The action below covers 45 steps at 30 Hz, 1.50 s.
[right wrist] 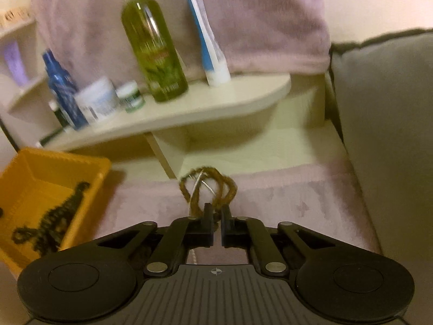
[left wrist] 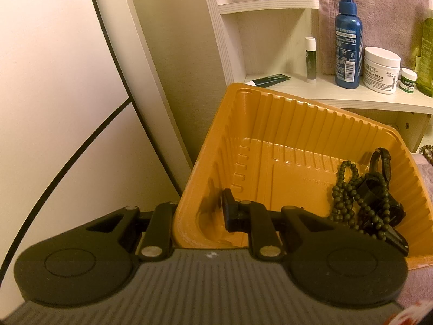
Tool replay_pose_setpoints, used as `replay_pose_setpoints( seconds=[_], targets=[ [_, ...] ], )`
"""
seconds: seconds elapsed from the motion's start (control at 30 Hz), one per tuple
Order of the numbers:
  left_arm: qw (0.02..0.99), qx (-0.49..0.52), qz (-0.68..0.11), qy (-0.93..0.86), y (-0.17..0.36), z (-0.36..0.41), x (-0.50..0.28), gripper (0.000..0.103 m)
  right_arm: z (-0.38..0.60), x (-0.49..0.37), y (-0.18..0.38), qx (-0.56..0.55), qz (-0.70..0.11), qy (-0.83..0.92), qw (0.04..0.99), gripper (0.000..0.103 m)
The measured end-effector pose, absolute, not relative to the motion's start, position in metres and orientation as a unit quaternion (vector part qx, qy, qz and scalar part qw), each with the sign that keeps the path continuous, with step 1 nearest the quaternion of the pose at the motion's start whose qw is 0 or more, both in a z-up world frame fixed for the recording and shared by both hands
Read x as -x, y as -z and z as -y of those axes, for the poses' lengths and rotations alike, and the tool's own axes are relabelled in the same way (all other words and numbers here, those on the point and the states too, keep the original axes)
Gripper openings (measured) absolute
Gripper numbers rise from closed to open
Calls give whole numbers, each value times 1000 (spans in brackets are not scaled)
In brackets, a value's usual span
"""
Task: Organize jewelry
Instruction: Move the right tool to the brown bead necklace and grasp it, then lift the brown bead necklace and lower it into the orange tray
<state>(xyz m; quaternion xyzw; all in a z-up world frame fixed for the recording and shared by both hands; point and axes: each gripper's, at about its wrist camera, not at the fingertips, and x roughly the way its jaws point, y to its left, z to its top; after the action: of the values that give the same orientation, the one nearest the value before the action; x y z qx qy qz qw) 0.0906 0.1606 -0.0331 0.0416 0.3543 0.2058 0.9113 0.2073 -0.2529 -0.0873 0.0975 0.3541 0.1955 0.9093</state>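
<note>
My left gripper (left wrist: 200, 214) is shut on the near-left wall of an orange plastic tray (left wrist: 270, 124), one finger inside and one outside, and the tray looks tilted. In the tray lie a dark green bead strand (left wrist: 349, 197) and a black watch or strap (left wrist: 384, 168). In the right wrist view the tray (right wrist: 89, 168) sits at the left with the dark beads (right wrist: 54, 216) in it. My right gripper (right wrist: 215, 216) is shut on a brown bead bracelet (right wrist: 216, 184) with a thin silver ring, held over the pink cloth.
A cream corner shelf (right wrist: 216, 103) holds a blue spray bottle (left wrist: 347, 43), a white cream jar (left wrist: 380, 67), a small lip balm pot (left wrist: 407, 80), a green bottle (right wrist: 154, 51) and a blue-white tube (right wrist: 208, 40). A pink towel (right wrist: 270, 21) hangs behind. A grey cushion (right wrist: 384, 135) is at the right.
</note>
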Motion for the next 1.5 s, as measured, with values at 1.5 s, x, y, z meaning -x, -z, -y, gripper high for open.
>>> replay_pose_setpoints(
  seconds=[1.5],
  targets=[
    [914, -39, -349, -203, 29, -158, -90, 16, 267, -178, 16, -33, -340, -215, 915, 40]
  ],
)
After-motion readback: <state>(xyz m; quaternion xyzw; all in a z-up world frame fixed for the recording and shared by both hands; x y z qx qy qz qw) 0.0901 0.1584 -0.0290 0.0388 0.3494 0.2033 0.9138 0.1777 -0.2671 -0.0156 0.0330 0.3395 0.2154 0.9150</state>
